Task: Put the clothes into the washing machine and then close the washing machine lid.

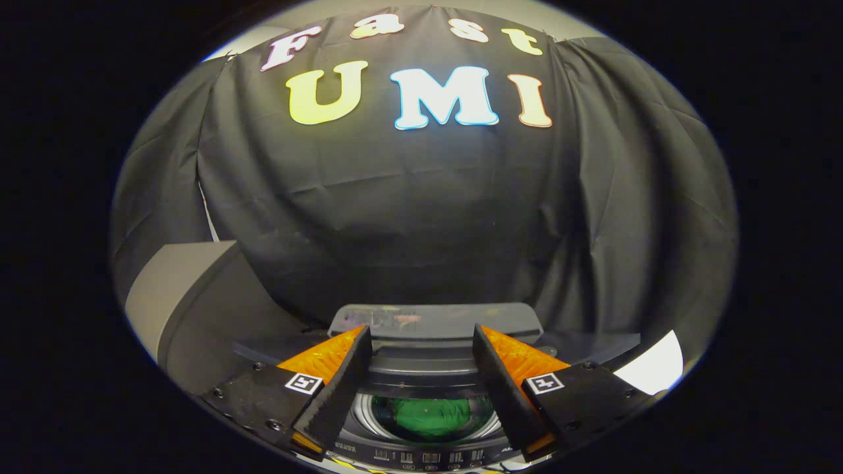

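The gripper (421, 342) hangs above the washing machine (421, 454), spread wide, with nothing between its fingers (336, 382). Neither finger touches the machine or the garment.

Washing machine: a top loader, seen from above and slightly from its front. The control strip runs along the front edge, nearest the gripper's base.

Clothes (431, 416): a green garment lies bunched down inside the drum, below the gap between the two fingers. It appears wholly within the drum's metal ring; no cloth can be seen draped over the rim, though the fingers hide both sides of the opening.

Lid (435, 321): raised at the back of the machine, beyond the drum, leaning up and away. Its grey panel stands just past the fingertips, between them. The opening is therefore uncovered.

Progress, as a judgement: the loading part looks done, since the garment sits in the drum and the gripper is empty. No other clothes are in sight around the machine. What remains is the lid, not yet lowered. The gripper is already pointed toward it, so the next move would likely be to reach over the drum to the lid's upper edge and bring it forward and down onto the machine top.

Risk: the raised panel may drop quickly once tipped past balance.
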Demonstrator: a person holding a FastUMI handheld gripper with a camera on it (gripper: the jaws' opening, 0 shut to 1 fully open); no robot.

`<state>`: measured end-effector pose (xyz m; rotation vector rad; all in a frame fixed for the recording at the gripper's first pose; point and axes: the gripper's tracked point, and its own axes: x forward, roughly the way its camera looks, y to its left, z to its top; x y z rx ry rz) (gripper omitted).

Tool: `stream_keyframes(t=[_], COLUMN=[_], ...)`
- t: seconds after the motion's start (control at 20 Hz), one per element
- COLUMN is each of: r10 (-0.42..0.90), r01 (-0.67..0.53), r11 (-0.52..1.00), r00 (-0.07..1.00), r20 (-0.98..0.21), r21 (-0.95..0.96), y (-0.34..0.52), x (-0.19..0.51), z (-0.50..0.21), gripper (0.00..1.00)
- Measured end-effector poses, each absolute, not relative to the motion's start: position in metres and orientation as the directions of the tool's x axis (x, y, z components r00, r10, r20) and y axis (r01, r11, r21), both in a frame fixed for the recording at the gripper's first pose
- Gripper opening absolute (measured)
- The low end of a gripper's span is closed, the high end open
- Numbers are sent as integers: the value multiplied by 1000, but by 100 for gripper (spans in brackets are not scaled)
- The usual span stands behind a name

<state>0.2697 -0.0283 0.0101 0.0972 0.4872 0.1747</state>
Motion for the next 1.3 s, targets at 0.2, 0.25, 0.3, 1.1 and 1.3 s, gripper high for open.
stream_keyframes(t=[0.2, 0.25, 0.3, 1.1, 1.3], r10=[197, 198, 197, 253, 234], r01=[-136, -135, -134, -227, -232], r11=[978, 978, 979, 964, 972], r00=[838, 833, 827, 940, 970], r20=[-509, -517, -526, -228, -72], r21=[155, 158, 157, 136, 25], y=[-23, -21, -20, -16, -30], x=[235, 224, 212, 79, 32], z=[-40, -49, -57, -20, -1], gripper=[96, 96, 97, 96, 96])
